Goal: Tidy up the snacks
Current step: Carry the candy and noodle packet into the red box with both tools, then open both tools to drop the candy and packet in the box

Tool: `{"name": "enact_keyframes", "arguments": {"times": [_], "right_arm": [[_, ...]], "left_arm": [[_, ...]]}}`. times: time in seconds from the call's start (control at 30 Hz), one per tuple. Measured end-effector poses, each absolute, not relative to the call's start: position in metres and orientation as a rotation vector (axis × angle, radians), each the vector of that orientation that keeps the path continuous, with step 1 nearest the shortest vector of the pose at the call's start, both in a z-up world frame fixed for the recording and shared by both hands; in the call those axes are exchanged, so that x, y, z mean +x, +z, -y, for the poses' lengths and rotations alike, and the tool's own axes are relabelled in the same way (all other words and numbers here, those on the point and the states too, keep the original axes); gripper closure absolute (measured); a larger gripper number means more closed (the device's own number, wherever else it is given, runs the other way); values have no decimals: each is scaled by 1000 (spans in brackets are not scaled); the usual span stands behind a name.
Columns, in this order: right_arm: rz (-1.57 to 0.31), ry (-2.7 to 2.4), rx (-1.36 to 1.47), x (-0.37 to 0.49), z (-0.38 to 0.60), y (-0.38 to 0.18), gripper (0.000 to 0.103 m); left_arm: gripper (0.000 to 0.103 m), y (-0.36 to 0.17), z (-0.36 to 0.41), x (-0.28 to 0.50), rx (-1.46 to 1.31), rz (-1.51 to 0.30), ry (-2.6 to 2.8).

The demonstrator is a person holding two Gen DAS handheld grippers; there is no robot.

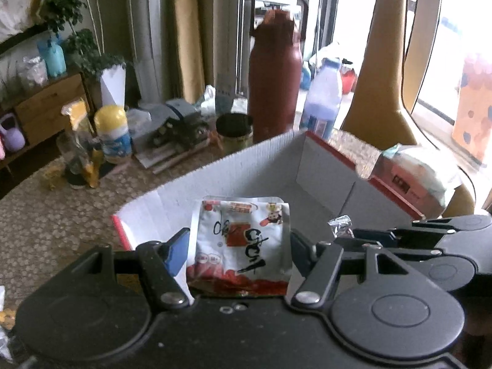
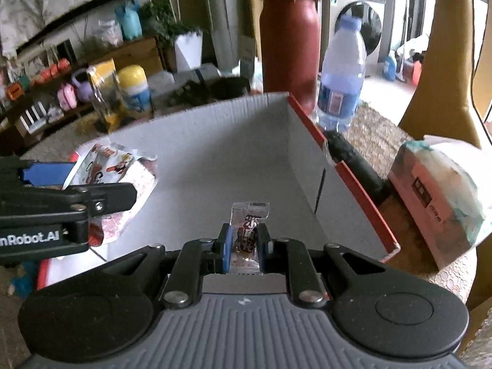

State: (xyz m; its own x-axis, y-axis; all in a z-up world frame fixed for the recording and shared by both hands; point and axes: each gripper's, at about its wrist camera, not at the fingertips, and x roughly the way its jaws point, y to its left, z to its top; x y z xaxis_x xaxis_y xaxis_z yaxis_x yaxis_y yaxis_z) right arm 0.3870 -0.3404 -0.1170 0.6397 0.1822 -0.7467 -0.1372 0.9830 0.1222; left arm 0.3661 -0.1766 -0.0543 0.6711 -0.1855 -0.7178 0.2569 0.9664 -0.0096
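Observation:
A grey cardboard box with red outer sides stands open on the table. My left gripper holds a white and red snack pouch between its wide-set fingers, over the box's near left part; the pouch also shows in the right wrist view. My right gripper is shut on a small clear-wrapped candy above the box's near edge. In the left wrist view the right gripper is at the right, with the candy wrapper tip showing.
Behind the box stand a tall dark red flask, a water bottle, a yellow-capped jar and a dark cup. A wrapped tissue pack lies right of the box. A yellow chair back rises beyond.

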Motion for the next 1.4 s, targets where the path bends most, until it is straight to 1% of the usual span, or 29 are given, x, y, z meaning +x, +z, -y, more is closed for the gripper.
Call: {"name": "enact_keyframes", "arguments": {"times": [0.27,0.53,0.67,0.9,0.93,0.97,1.07,1.13,1.17,1.3,1.33,1.37,1.4], "right_arm": [[-947,218,41,406,343,-138,87],[-987,228,0,412,338,-145,87],[-984,224,-8,410,338,-146,86],[-979,229,-3,407,339,-145,86],[-978,228,-1,407,339,-144,86],[-977,227,1,407,340,-143,86],[-967,226,7,404,342,-139,84],[-955,230,19,400,344,-135,77],[-949,232,27,398,344,-133,76],[-925,237,35,388,344,-123,63],[-919,235,34,385,344,-120,55],[-912,227,32,382,344,-117,52],[-909,217,37,379,345,-114,45]], "left_arm": [[37,-92,189,396,125,-918,-249],[37,-115,194,409,155,-1028,-237],[37,-122,194,413,155,-1078,-229],[35,-121,194,412,155,-1087,-230],[34,-120,194,411,153,-1078,-230],[30,-117,193,411,151,-1066,-227],[22,-106,190,407,141,-1024,-228],[20,-99,188,402,139,-1005,-226],[20,-97,186,400,137,-998,-227],[20,-85,180,388,121,-965,-225],[19,-81,179,385,120,-956,-225],[19,-78,177,381,117,-947,-227],[19,-75,175,377,115,-940,-228]]}}
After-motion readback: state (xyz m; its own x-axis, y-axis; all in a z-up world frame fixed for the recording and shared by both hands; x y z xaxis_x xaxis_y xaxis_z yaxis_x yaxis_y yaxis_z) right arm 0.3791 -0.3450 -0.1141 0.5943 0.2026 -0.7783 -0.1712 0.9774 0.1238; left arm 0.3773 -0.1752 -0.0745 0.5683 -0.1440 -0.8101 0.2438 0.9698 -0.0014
